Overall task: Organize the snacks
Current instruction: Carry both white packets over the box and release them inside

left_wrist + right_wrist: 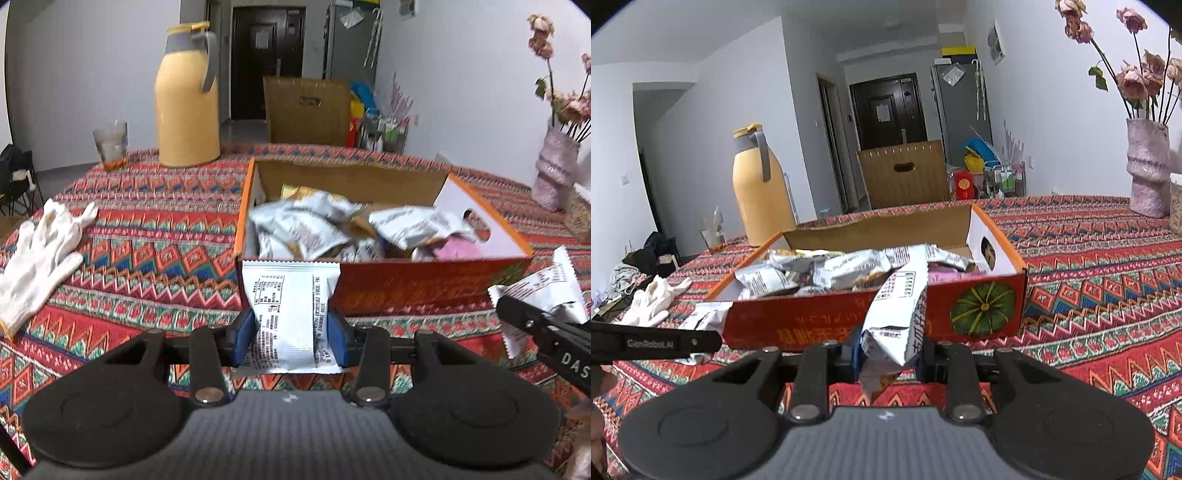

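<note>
A white snack packet point(291, 314) is pinched between the blue pads of the left hand-held gripper point(291, 332), raised just before the cardboard box point(424, 284) of snacks on the patterned counter point(147, 258). The right hand-held gripper point(892, 350) clamps another crumpled packet point(897, 314) nearby.

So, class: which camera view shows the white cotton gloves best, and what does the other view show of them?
The left wrist view: the white cotton gloves lie large and unobstructed on the patterned tablecloth, fingers distinct. In the right wrist view the gloves are small at the far left edge, fingers hard to make out.
</note>
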A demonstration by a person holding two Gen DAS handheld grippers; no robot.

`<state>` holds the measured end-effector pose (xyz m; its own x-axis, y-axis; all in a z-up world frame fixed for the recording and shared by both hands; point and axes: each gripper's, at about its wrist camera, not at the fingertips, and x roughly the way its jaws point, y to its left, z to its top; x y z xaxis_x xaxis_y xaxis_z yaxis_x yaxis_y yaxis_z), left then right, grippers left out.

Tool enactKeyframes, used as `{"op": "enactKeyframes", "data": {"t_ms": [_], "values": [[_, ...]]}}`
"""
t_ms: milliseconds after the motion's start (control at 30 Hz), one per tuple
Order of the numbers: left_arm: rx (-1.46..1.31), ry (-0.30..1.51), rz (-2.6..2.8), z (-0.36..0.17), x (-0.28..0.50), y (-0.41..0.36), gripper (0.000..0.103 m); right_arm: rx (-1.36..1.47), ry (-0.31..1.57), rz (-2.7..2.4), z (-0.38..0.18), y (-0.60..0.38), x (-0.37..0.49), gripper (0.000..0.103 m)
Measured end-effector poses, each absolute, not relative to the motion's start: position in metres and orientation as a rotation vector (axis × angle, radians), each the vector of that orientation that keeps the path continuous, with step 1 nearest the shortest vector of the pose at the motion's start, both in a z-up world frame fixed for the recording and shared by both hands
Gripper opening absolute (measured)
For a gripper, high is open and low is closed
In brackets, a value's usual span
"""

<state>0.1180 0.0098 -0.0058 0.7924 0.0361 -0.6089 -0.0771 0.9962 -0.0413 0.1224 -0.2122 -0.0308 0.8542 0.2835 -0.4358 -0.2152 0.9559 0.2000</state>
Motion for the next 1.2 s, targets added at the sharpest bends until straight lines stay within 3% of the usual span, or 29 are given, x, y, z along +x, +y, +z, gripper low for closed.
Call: {"op": "enactKeyframes", "data": {"t_ms": [733, 1200], "values": [[-0.098, 0.508, 0.023, 0.049, 0.172, -0.002, 0.043, 0.132, 0.333, 0.287, 0.024, -0.194, 0.178, 0.026], [-0.129, 0.503, 0.045, 0.031, 0.24, -0.005, 0.043, 0.153, 0.366, 0.255, 0.003, -0.194, 0.244, 0.026]]}}
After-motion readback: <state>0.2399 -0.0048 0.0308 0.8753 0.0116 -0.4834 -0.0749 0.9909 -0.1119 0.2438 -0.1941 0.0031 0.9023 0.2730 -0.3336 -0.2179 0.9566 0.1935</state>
